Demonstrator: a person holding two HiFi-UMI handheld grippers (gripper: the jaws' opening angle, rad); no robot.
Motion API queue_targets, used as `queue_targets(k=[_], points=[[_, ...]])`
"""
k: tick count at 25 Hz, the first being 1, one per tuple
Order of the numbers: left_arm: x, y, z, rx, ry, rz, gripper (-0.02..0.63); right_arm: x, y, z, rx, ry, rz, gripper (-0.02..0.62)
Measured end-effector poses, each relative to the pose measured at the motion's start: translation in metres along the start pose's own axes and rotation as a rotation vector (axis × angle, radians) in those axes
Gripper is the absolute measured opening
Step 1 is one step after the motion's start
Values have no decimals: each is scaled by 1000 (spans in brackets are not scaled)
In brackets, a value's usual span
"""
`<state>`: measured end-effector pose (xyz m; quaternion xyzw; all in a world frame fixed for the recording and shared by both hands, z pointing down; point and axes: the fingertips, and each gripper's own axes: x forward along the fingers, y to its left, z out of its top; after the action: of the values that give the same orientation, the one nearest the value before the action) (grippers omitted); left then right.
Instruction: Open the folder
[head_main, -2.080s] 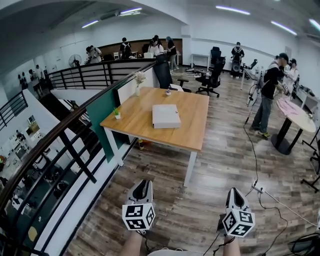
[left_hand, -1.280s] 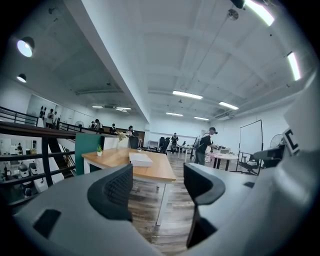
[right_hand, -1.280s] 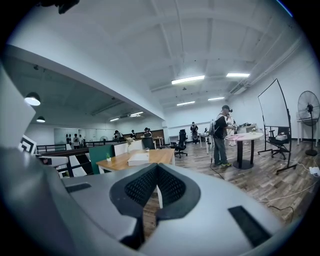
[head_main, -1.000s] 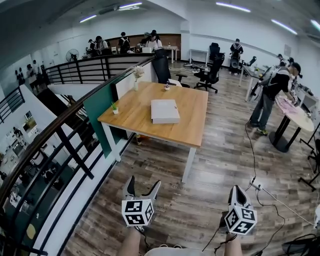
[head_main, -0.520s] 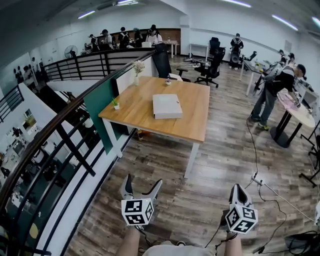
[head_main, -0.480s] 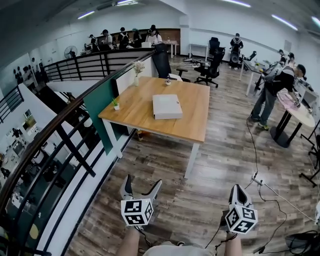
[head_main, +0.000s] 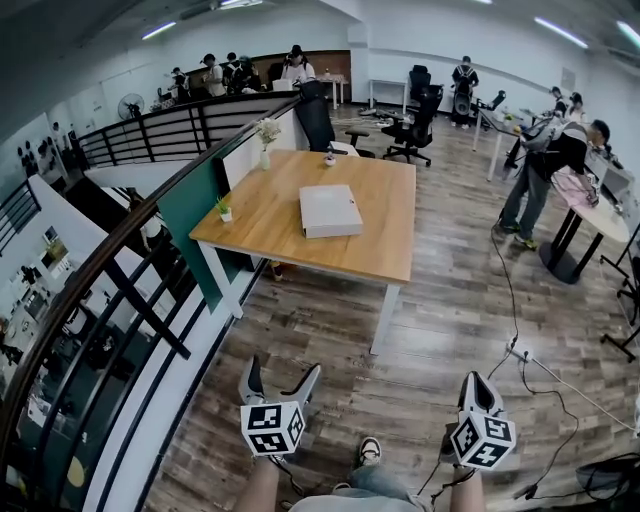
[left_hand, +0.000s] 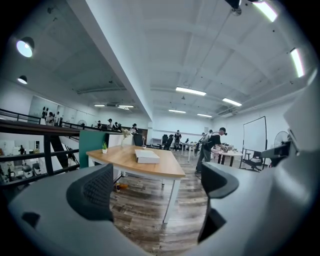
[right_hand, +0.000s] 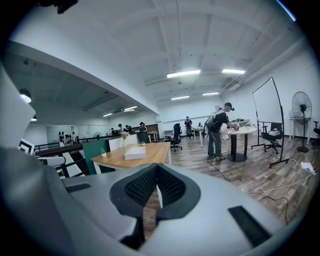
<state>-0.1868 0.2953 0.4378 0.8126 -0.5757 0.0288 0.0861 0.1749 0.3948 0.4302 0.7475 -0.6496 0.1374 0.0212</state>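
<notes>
Left tool (head_main: 281, 372): jaws have just been opening and stand wide apart, nothing between them; it hangs above the wood-plank floor (head_main: 440, 320).
Right tool (head_main: 478, 380): jaws together, empty, at 3 o'clock of the left tool.
White flat folder (head_main: 330, 210): closed, lying flat mid-tabletop, at 12 o'clock of the left tool, well apart from both tools.
Rectangular wooden tabletop (head_main: 385, 245): small potted plant (head_main: 224, 208) at its 9 o'clock edge.

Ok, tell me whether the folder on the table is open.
No, the white folder lies shut and flat on the wooden table.
</notes>
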Motion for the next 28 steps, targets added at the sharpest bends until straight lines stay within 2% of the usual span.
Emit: queue_targets(k=[5, 13, 28], points=[[32, 8, 1, -3, 1, 3, 535, 33, -4, 3, 14, -6, -11, 2], [100, 23, 18, -18, -9, 43, 535, 113, 2, 27, 3, 2, 40, 2], [269, 24, 50, -40, -18, 93, 535, 291, -20, 82, -18, 14, 112, 2]])
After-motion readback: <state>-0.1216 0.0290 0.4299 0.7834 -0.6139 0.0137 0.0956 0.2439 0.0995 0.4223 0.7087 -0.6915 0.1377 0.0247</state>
